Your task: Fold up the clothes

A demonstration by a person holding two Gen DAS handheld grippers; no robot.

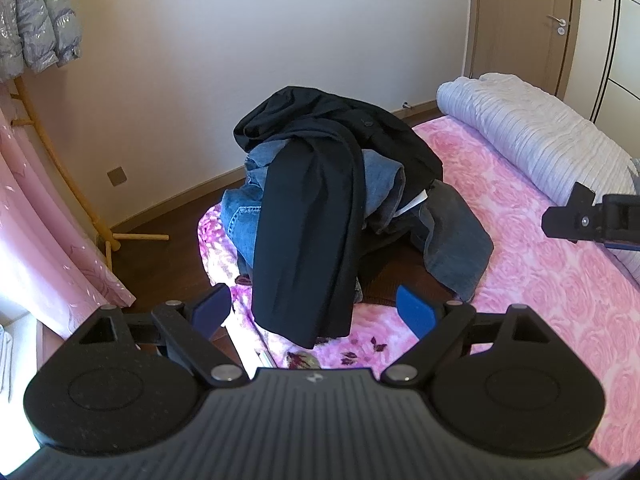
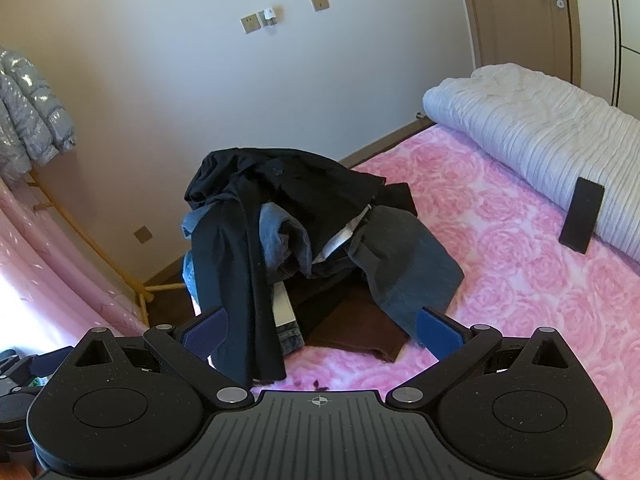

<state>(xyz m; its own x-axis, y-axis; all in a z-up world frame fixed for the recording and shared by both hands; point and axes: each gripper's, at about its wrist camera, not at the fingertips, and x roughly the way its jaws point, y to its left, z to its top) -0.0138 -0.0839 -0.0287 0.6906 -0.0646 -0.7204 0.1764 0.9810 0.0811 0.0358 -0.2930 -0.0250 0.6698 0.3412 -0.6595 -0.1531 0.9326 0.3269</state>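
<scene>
1. Pink rose-patterned plush covers the bed [image 1: 540,280], and the heap of clothes [image 1: 332,184] sits at its far corner, near the wall.
2. A black garment [image 1: 308,236] lies on top of the heap, with one long part hanging down the front towards the left gripper [image 1: 314,312].
3. Blue jeans [image 1: 240,220] show beneath it on the left side of the heap, and a dark grey denim piece [image 2: 408,276] spreads out to the right onto the bed.
4. A brown garment [image 2: 356,332] lies flat at the bottom, seen in the right wrist view.
5. The left gripper's blue fingers [image 1: 416,314] are spread wide apart and grasp nothing; the hanging black cloth shows between them, but whether it touches them cannot be told.
6. The right gripper [image 2: 322,336] likewise has its fingers [image 2: 438,336] released and empty, hovering above the near edge of the heap.
7. A rolled white ribbed quilt [image 2: 540,136] lies along the right side of the bed, with a black phone [image 2: 582,216] leaning against it.
8. A silvery padded jacket [image 1: 36,20] hangs at the left on a wooden rack [image 1: 72,184].
</scene>
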